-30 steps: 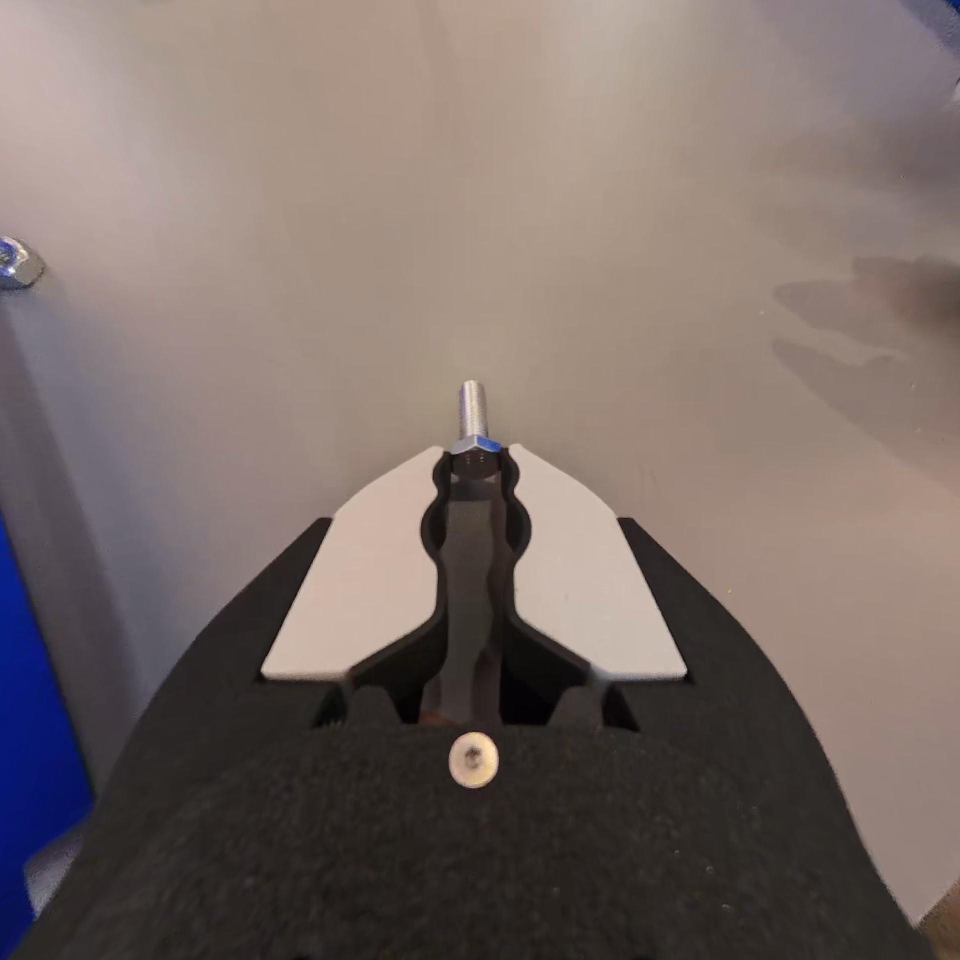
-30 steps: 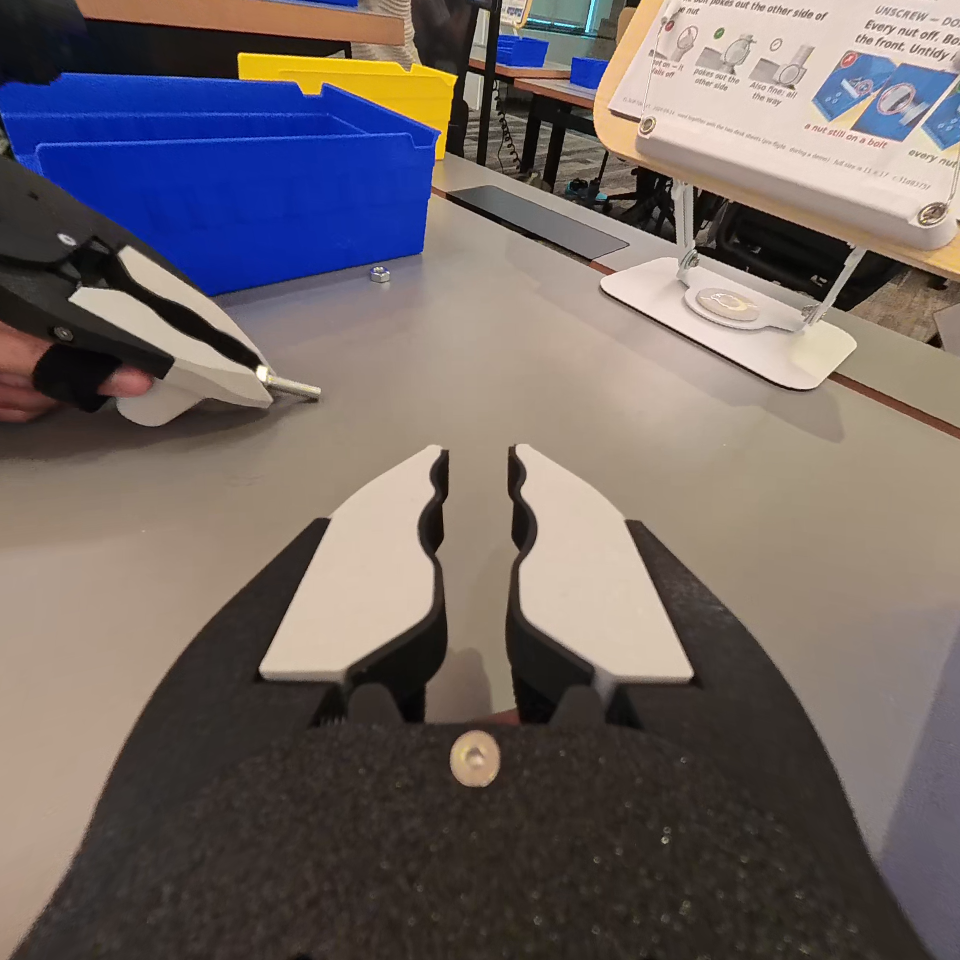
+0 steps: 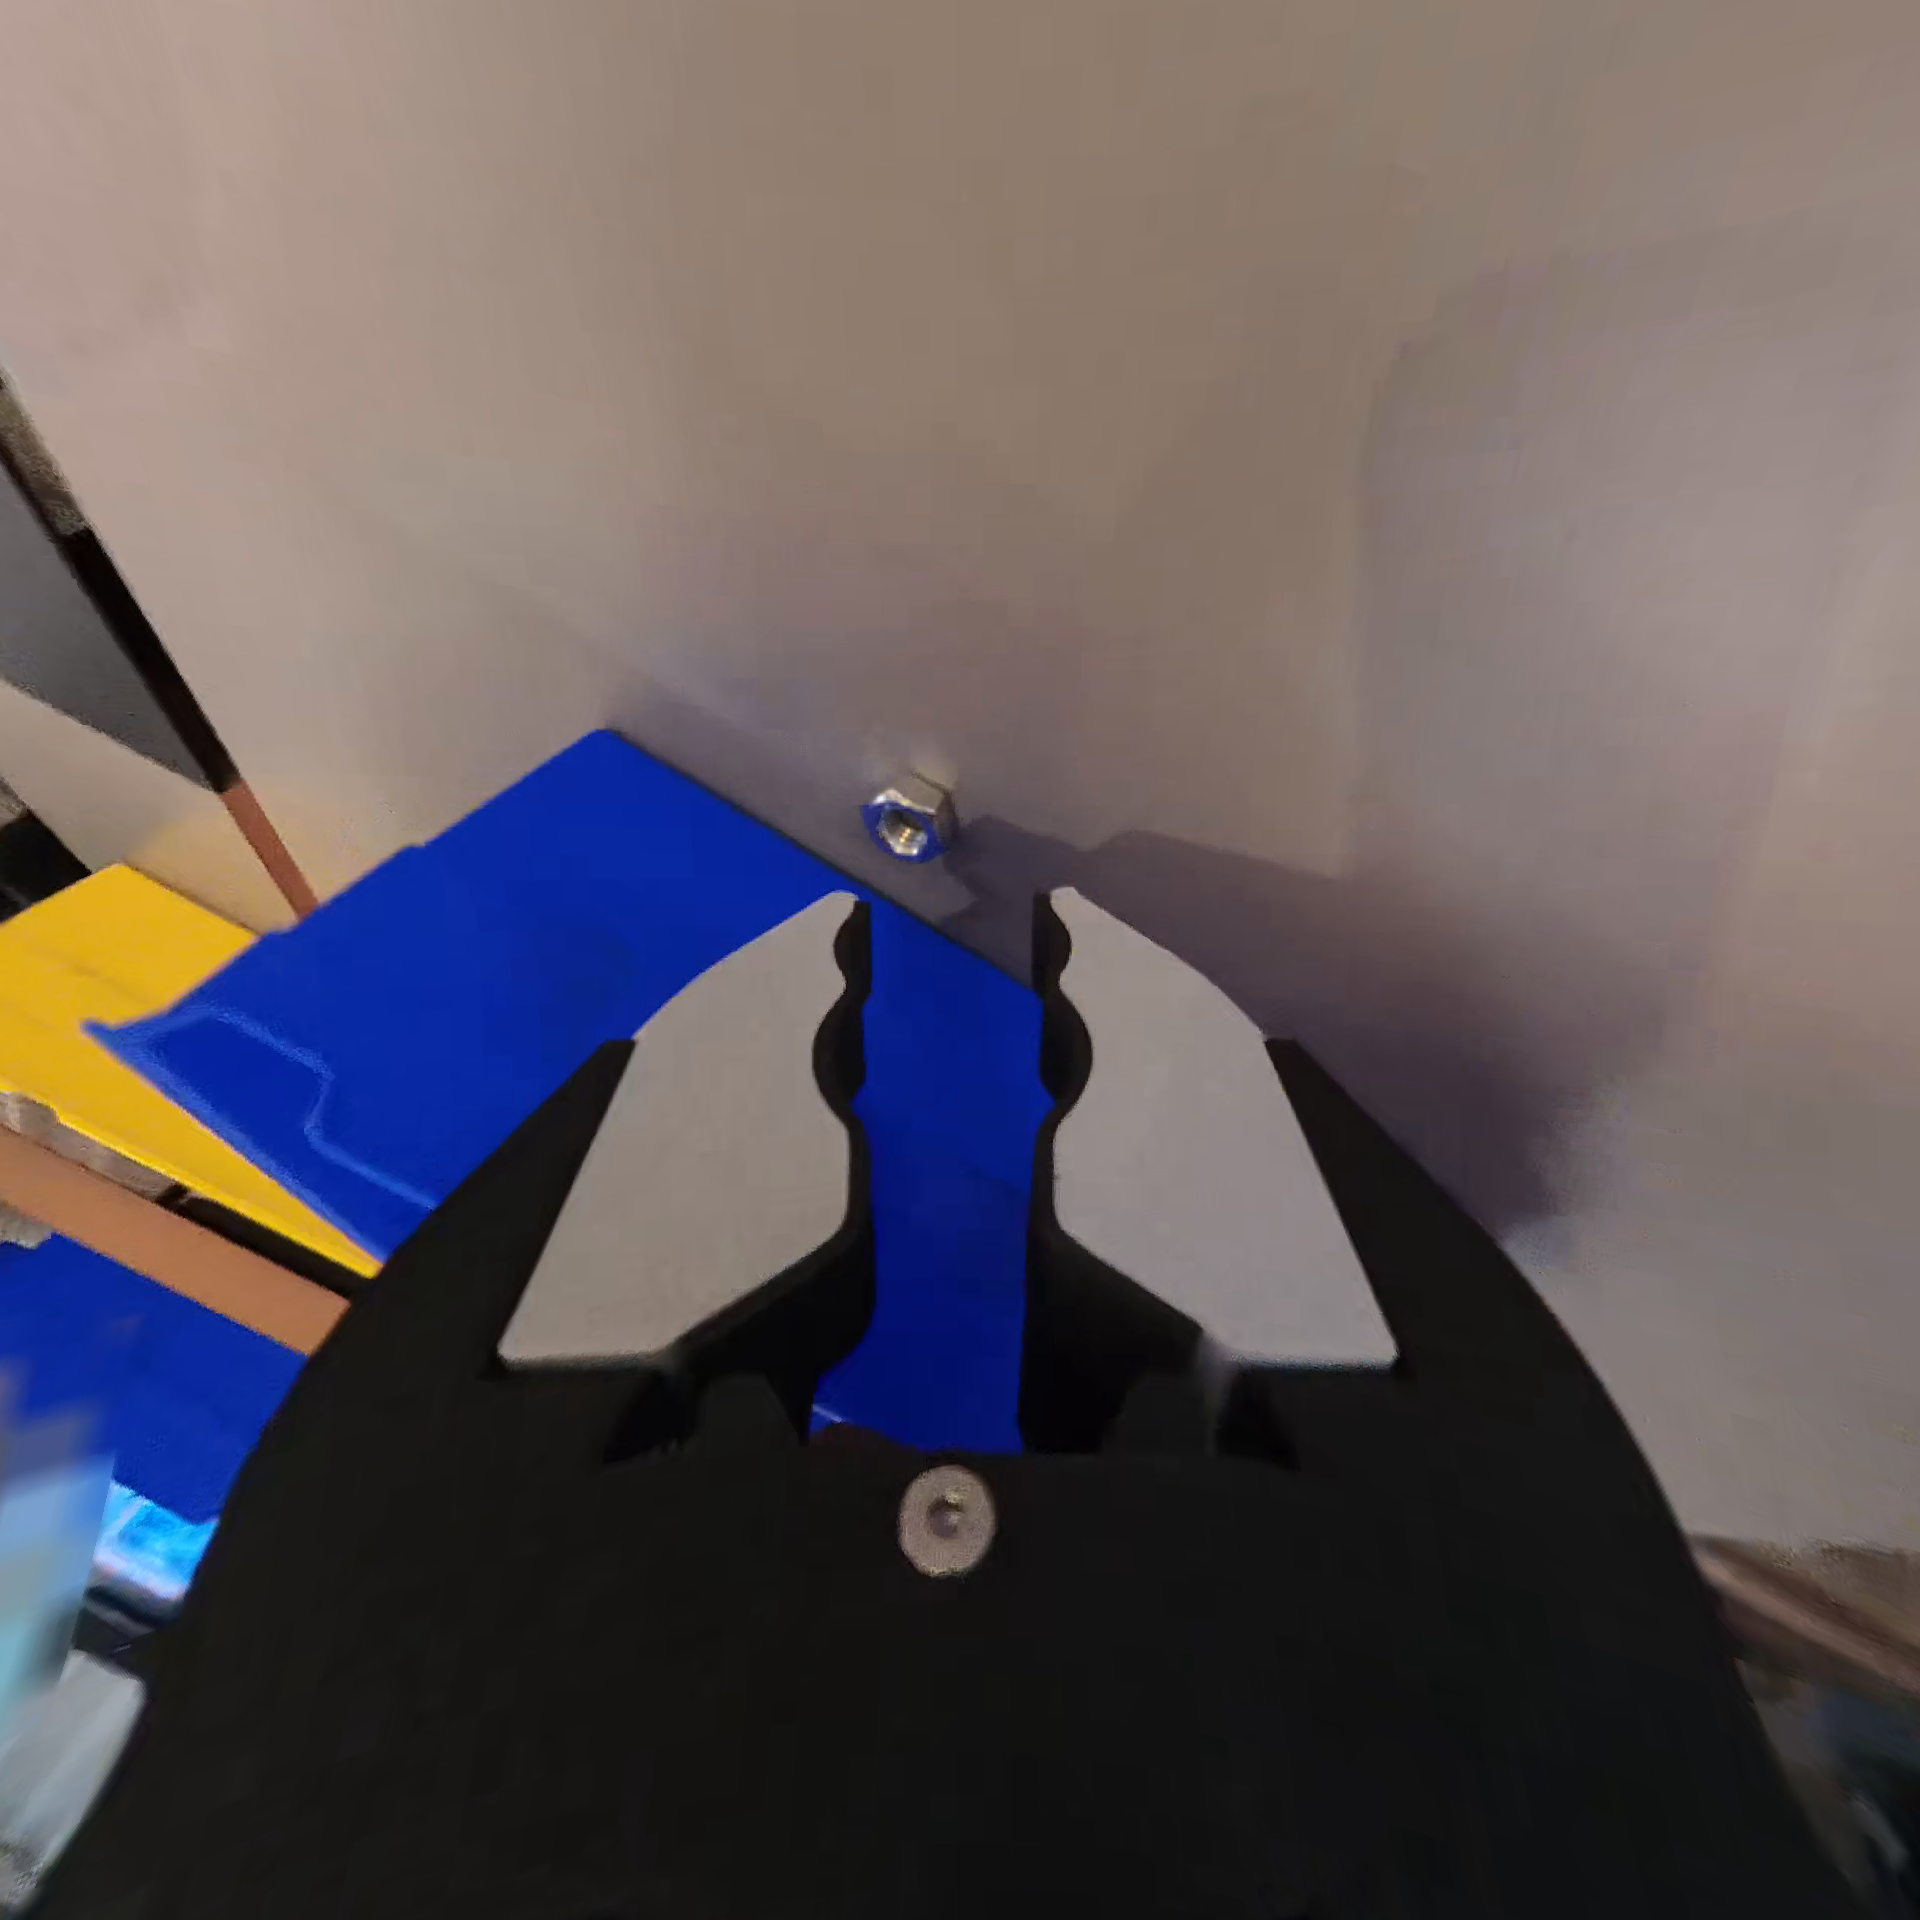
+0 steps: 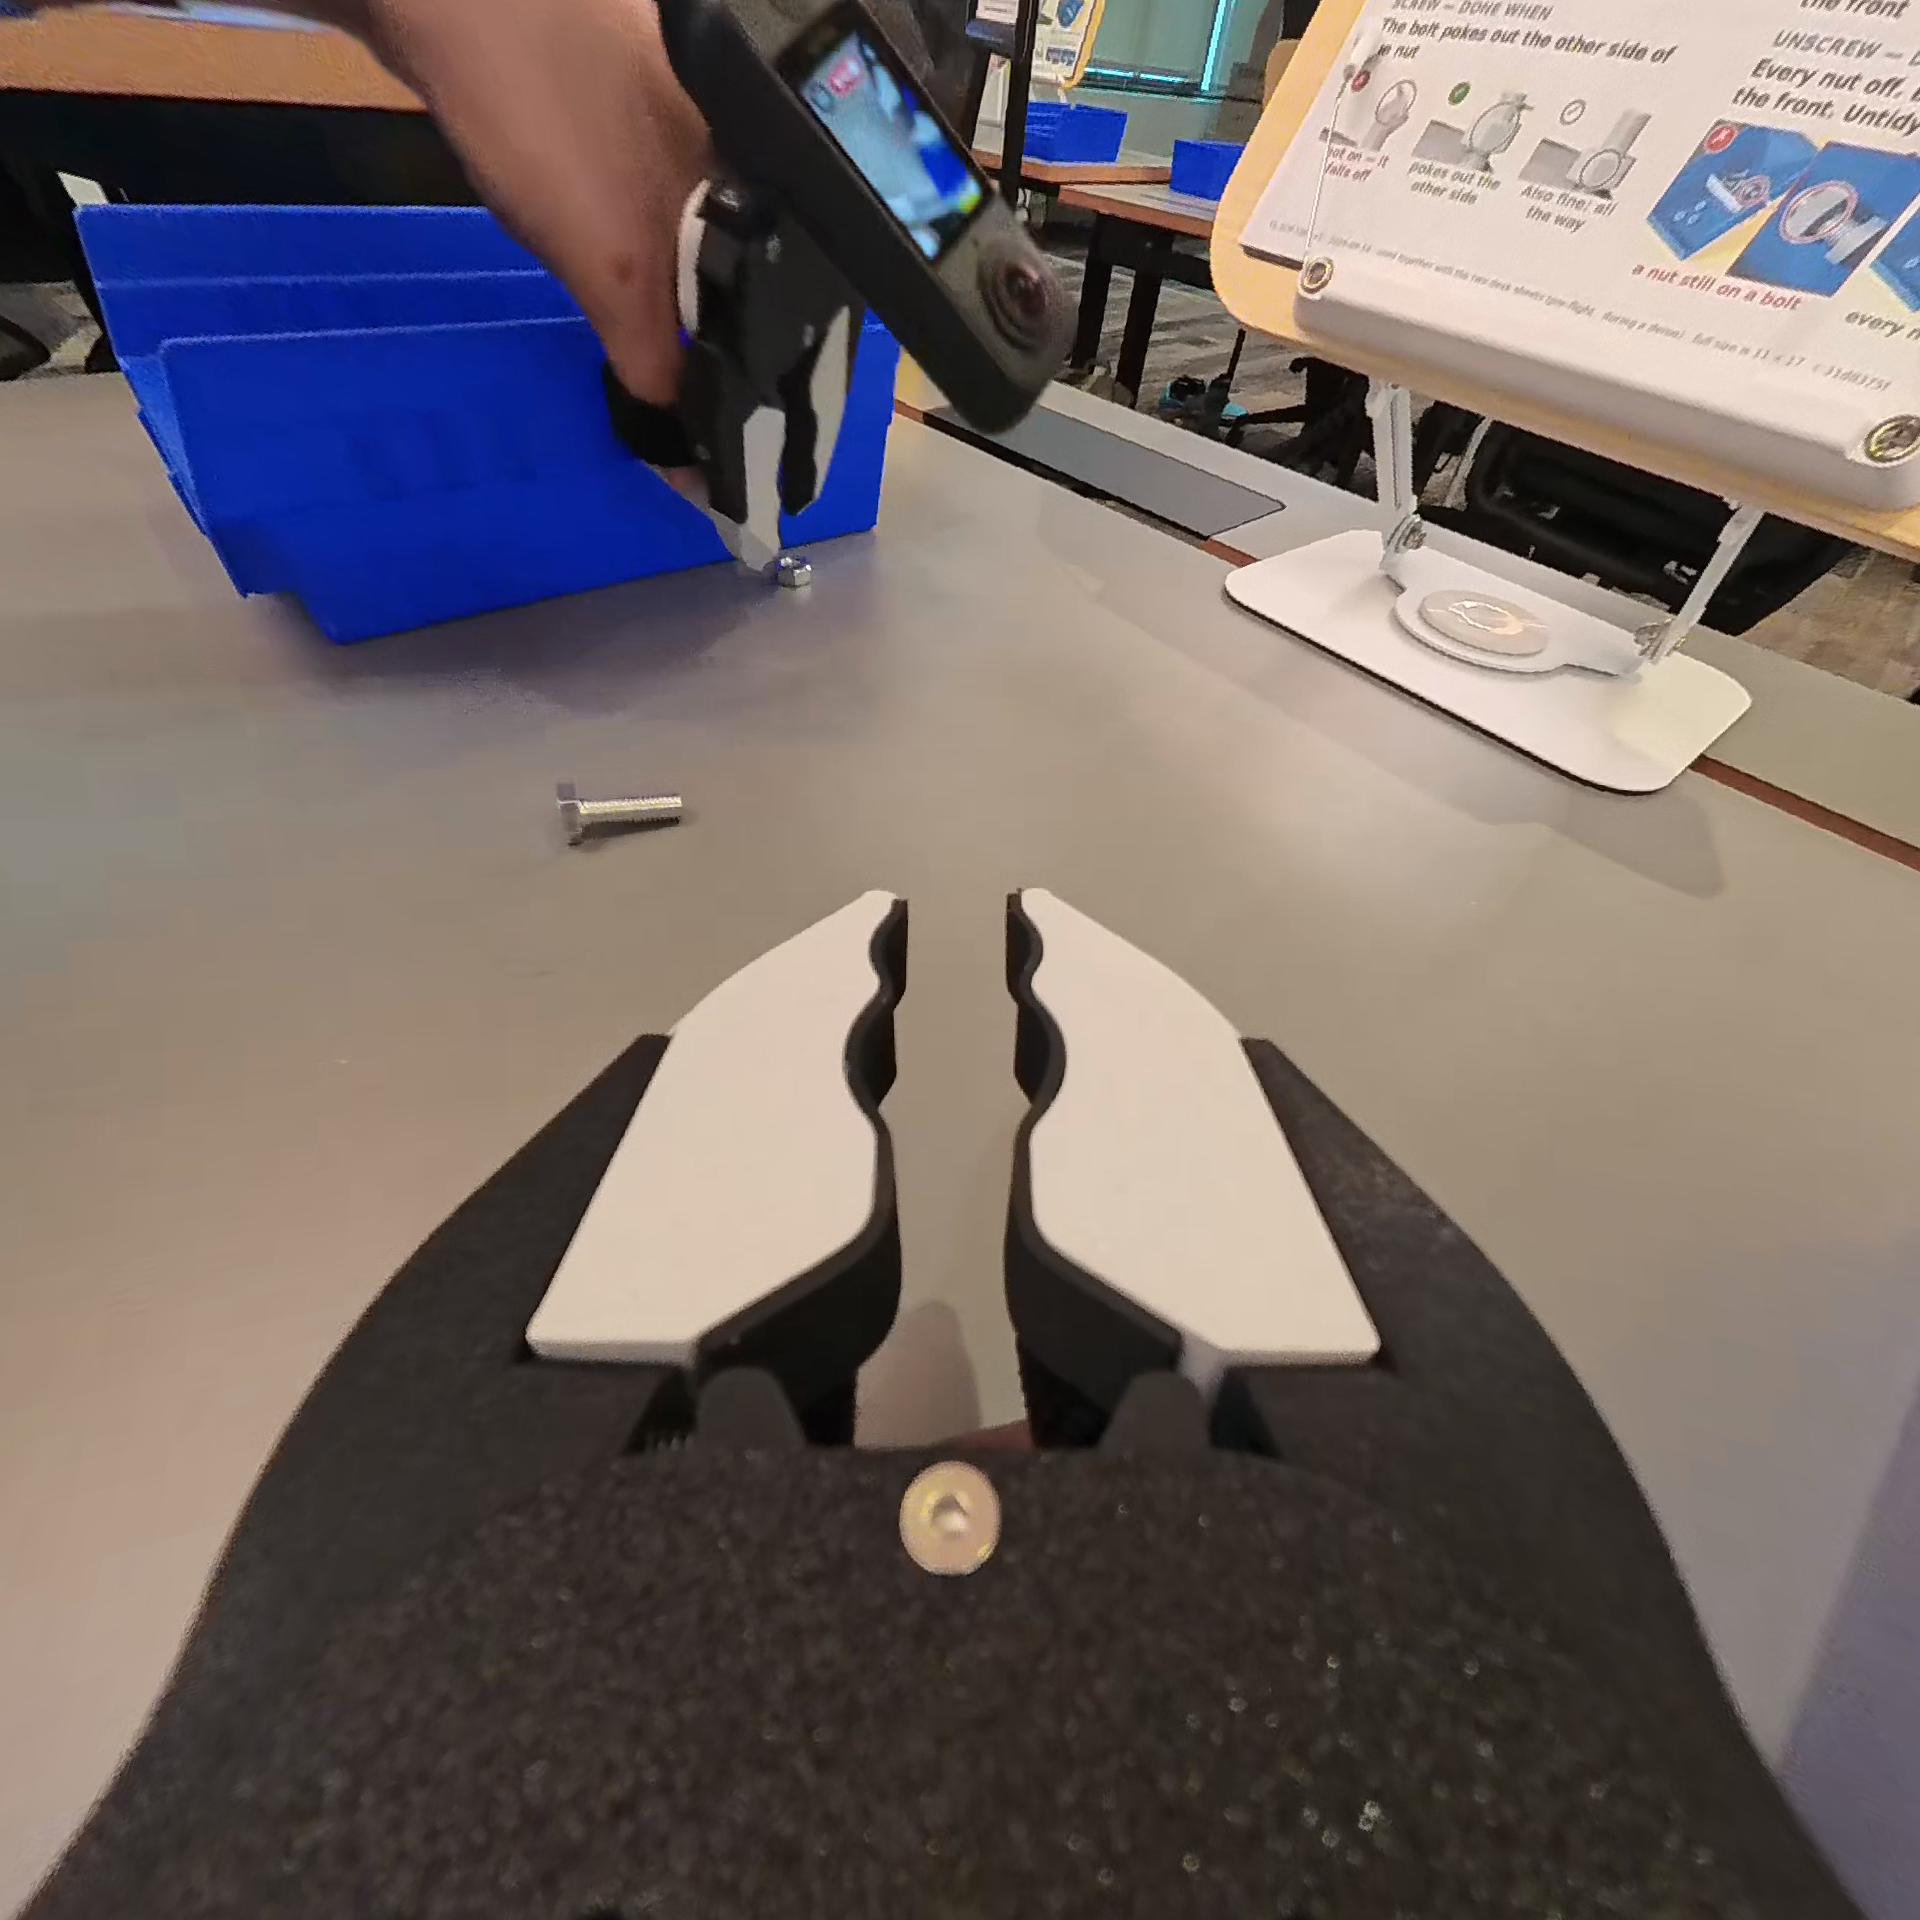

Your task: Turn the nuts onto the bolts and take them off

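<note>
A steel hex nut [image 3: 910, 817] lies on the grey table beside the blue bin; it also shows in the right wrist view [image 4: 793, 570]. My left gripper [image 3: 948, 906] is open and empty, its tips just short of the nut. In the right wrist view the left gripper [image 4: 777, 520] points down at the nut, one fingertip [image 4: 750, 538] next to it. A steel hex bolt [image 4: 617, 810] lies on its side on the table, apart from both grippers. My right gripper [image 4: 956, 904] is open and empty, low over the table, right of the bolt.
Blue bins [image 4: 416, 416] stand at the back left, a yellow bin [image 3: 94, 997] behind them. A white stand [image 4: 1496, 665] holding an instruction sheet [image 4: 1621, 166] stands at the back right. A person's hand [image 4: 582, 177] holds the left gripper. The table edge [image 4: 1808, 821] runs along the right.
My left gripper has let go of the bolt, which now lies on the table, opened, and moved to the nut by the blue bin. My right gripper has barely moved.
</note>
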### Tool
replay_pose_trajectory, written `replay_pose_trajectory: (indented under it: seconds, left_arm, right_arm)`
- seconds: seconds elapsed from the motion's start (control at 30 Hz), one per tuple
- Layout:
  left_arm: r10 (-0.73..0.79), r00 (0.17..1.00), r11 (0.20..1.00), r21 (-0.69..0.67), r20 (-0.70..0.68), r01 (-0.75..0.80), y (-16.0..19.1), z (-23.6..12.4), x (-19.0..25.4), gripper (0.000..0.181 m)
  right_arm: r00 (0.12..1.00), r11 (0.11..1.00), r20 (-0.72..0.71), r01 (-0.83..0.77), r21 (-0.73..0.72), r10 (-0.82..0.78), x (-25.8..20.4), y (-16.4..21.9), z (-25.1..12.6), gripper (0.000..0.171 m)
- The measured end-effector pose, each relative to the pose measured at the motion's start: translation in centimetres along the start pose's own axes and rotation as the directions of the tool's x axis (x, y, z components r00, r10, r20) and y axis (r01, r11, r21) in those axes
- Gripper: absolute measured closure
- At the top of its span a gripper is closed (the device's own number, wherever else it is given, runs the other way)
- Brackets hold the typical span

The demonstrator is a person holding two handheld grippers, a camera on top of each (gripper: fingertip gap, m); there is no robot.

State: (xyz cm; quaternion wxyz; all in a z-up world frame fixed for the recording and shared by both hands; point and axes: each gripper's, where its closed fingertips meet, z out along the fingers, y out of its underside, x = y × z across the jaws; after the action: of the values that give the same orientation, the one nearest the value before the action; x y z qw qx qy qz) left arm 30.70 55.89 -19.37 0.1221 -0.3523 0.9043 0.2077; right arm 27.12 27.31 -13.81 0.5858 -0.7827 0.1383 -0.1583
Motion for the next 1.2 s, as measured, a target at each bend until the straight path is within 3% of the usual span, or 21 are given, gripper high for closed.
replay_pose_trajectory:
  seconds: [0.03,0.37,0.4,0.5,0.63,0.83,0.93,1.03,1.2]
  left_arm:
    - [0.027,1.000,0.999,-0.024,-0.009,-0.027,-0.1,0.1,-0.1,0.150]
    - [0.108,0.988,0.978,-0.164,-0.112,-0.126,0.1,2.2,-0.2,0.146]
    - [0.116,0.986,0.976,-0.169,-0.122,-0.136,0.1,2.3,-0.1,0.148]
    - [0.146,0.984,0.968,-0.189,-0.103,-0.163,0.2,2.5,-0.6,0.177]
    - [0.199,0.978,0.964,-0.168,-0.067,-0.207,-0.2,2.5,-0.7,0.177]
    - [0.218,0.971,0.975,-0.008,-0.094,-0.220,-1.1,0.9,1.5,0.179]
    - [0.236,0.968,0.960,0.173,-0.083,-0.219,-2.5,-1.4,3.3,0.181]
    - [0.227,0.971,0.879,0.446,-0.078,-0.170,-4.4,-5.4,5.9,0.181]
    - [0.149,0.989,0.785,0.610,-0.018,-0.107,-3.7,-9.3,8.4,0.181]
  right_arm:
    - [1.000,1.000,0.001,0.000,0.001,0.000,0.0,0.0,0.0,0.153]
    - [1.000,1.000,0.004,-0.003,0.000,0.003,0.1,0.0,-0.1,0.154]
    - [1.000,1.000,0.004,-0.002,-0.001,0.002,0.1,0.0,0.0,0.154]
    - [1.000,1.000,0.005,-0.002,-0.003,0.002,0.1,0.1,0.0,0.154]
    - [1.000,1.000,0.006,-0.003,-0.005,0.003,0.1,0.1,0.0,0.154]
    - [1.000,1.000,0.006,-0.002,-0.006,0.002,0.1,0.1,0.0,0.155]
    - [1.000,1.000,0.003,-0.003,-0.007,0.003,0.1,0.2,0.0,0.155]
    - [1.000,1.000,0.014,-0.023,-0.002,0.023,0.1,0.1,0.0,0.156]
    - [0.999,0.999,0.021,-0.046,-0.007,0.046,0.2,0.3,0.1,0.156]
